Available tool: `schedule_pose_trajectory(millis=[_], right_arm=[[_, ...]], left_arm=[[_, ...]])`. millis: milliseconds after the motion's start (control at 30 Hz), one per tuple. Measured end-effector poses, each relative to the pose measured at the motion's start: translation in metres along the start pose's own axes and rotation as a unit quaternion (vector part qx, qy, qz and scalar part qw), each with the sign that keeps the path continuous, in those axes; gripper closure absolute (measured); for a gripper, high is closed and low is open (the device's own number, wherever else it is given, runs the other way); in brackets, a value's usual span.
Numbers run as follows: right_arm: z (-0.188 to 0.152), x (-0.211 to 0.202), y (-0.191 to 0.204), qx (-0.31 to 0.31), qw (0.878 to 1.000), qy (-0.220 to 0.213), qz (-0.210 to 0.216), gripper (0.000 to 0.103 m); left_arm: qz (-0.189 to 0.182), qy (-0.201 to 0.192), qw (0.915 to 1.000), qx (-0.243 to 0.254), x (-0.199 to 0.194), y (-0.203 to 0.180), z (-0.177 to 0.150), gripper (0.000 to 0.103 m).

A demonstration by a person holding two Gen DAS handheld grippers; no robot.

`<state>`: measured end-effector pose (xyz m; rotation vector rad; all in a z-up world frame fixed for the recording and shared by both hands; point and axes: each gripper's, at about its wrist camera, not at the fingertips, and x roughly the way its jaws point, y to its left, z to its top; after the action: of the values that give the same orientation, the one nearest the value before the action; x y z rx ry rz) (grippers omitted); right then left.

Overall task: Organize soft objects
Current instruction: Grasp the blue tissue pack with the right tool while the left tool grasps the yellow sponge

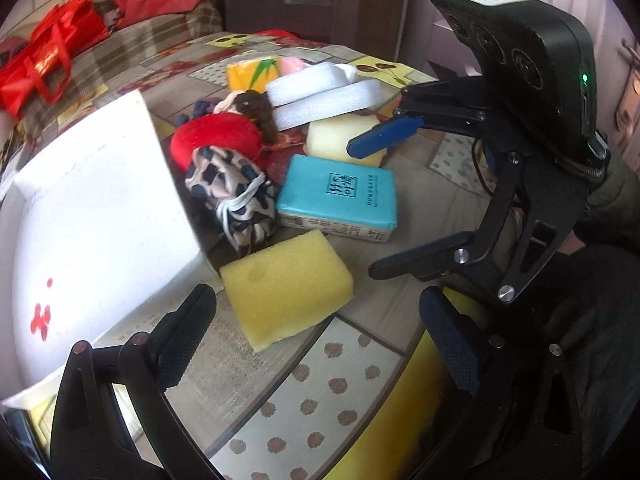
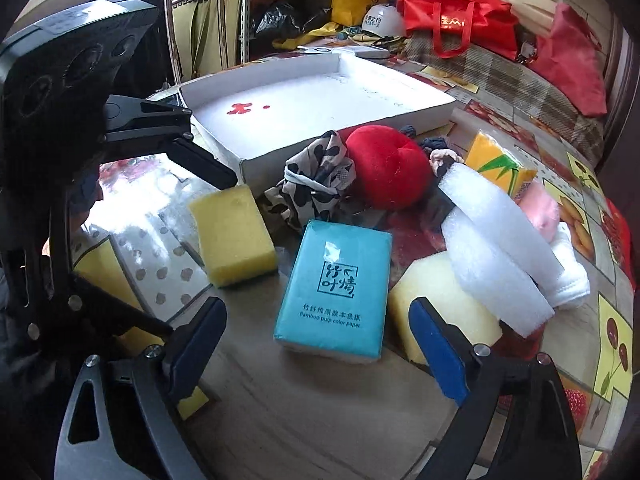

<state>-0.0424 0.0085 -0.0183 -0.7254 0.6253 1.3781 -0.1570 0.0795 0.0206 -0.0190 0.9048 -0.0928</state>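
Note:
Soft things lie in a heap on a patterned table. A teal tissue pack (image 2: 334,284) (image 1: 338,196) has its near end between the fingers of my right gripper (image 2: 320,348) (image 1: 380,204), which is open, with the pads off the pack. A yellow sponge (image 1: 286,286) (image 2: 232,236) lies just ahead of my left gripper (image 1: 320,344) (image 2: 172,240), also open and holding nothing. Behind them are a red plush cushion (image 2: 384,168), a spotted cloth pouch (image 2: 320,176), white foam strips (image 2: 496,248), a pale sponge (image 2: 440,296) and a yellow tissue packet (image 2: 496,164).
A shallow white cardboard tray (image 2: 340,148) (image 1: 100,220) with only red marks on its floor stands beside the heap. A pink soft thing (image 2: 540,208) and a white cloth (image 2: 568,276) lie at the far right. Red bags (image 2: 460,20) sit on a checked sofa behind the table.

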Motion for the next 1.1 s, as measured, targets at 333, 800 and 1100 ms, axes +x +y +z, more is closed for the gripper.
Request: schedule_pose_trajectory(millis=[333,800,1100], right_arm=[[-0.013,-0.023,-0.011,0.025,0.999,-0.015,0.019,0.053],[-0.005,-0.001,-0.003,0.025,1.0,0.0,0.014,0.052],[-0.001,0.01,0.002,0.022,1.0,0.014,0.015,0.052]], left_arm=[[0.039,0.0,0.9974,-0.06,0.01,-0.005,0.007,0.001],[0.07,0.003,0.9929,-0.096,0.008,0.02,-0.013,0.042],[0.072,0.009,0.9949,-0.07,0.011,0.01,-0.012,0.041]])
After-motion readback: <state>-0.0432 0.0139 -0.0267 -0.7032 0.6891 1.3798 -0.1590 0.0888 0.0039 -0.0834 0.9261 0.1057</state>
